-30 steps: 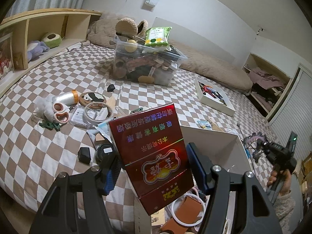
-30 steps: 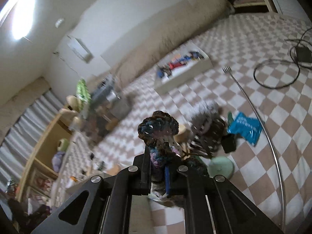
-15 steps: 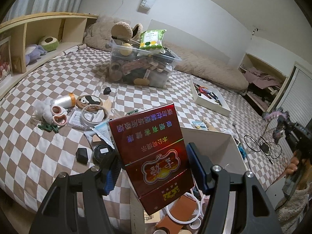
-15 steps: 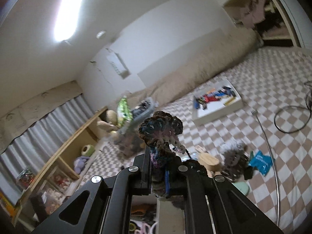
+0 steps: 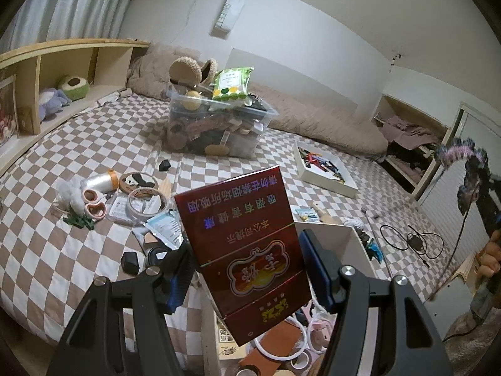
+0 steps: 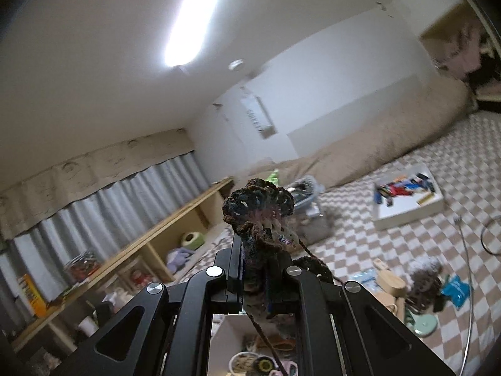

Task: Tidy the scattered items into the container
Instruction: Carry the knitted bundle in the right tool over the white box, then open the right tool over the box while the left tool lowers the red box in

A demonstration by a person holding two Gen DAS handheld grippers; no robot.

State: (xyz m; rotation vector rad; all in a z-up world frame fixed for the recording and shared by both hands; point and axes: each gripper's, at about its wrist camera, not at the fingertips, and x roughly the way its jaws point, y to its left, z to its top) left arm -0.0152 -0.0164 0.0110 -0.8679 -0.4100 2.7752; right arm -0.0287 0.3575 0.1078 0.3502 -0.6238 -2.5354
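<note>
My left gripper (image 5: 247, 266) is shut on a dark red carton (image 5: 242, 250) printed with Chinese text, held tilted above the near corner of the white container box (image 5: 350, 235). Rings and tape rolls lie inside that box. My right gripper (image 6: 255, 269) is shut on a dark crocheted yarn piece (image 6: 258, 210), raised high and pointing almost level, with a yarn strand hanging down. The same yarn piece (image 5: 469, 169) shows at the far right of the left wrist view, above a person's hand (image 5: 488, 257). The white box (image 6: 231, 329) lies below the right gripper.
Scattered items lie on the checkered bed (image 5: 62, 257): tape rolls (image 5: 144, 200), a spool (image 5: 100, 183), black blocks (image 5: 130, 261). A full clear bin (image 5: 219, 128) stands further back, a white tray of pens (image 5: 325, 172) to its right. A cable (image 5: 413, 241) lies at right.
The right gripper rose with the yarn piece and tipped up from the bed toward the wall and ceiling. The left gripper lifted the carton slightly.
</note>
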